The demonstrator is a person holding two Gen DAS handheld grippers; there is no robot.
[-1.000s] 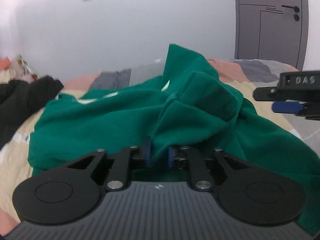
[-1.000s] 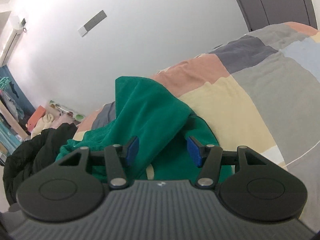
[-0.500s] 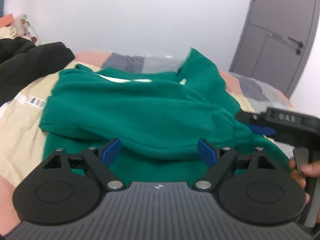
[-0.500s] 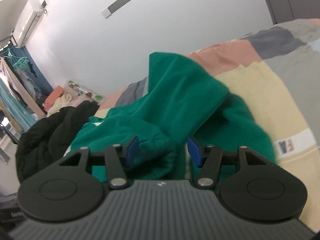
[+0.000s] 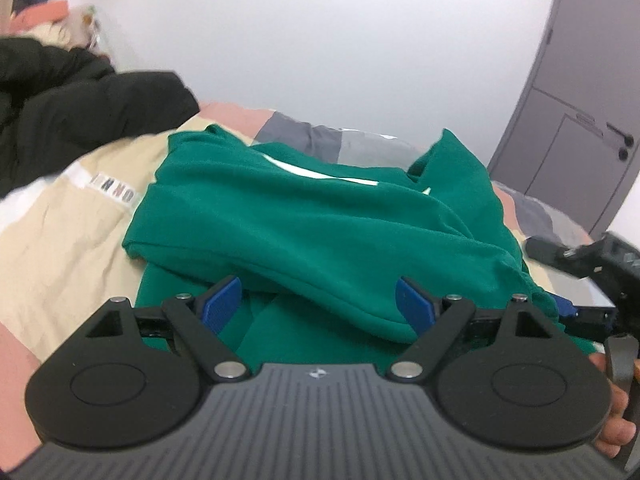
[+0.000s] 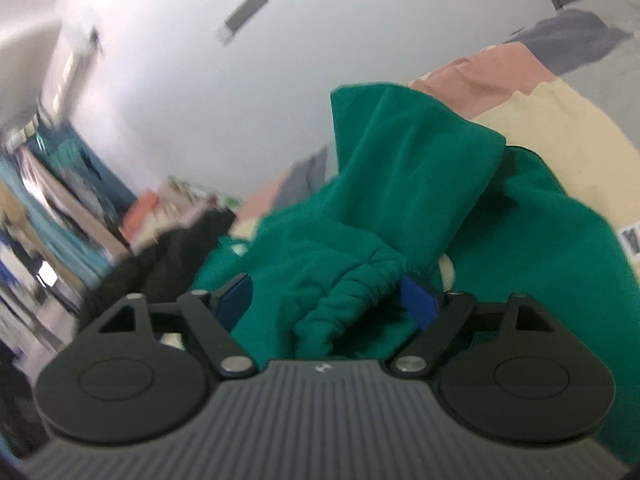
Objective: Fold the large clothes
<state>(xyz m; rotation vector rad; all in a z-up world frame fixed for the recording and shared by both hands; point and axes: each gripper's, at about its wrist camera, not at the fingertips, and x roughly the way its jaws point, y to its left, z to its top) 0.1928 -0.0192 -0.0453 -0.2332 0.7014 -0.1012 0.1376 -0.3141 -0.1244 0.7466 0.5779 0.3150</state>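
A black jacket (image 5: 72, 108) lies on the patchwork bedspread (image 5: 68, 216) near a grey door (image 5: 580, 120).

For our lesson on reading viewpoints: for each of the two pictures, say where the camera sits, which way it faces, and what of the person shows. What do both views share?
Left wrist: sits on the left gripper, faces across the green garment toward a grey door; its jaws stand open; fingers and the right gripper show at right.
Right wrist: sits on the right gripper, faces the garment's gathered cuff toward the wall; its jaws are opening around the cuff; no hand shows.
Shared: green garment, black jacket, patchwork bedcover.
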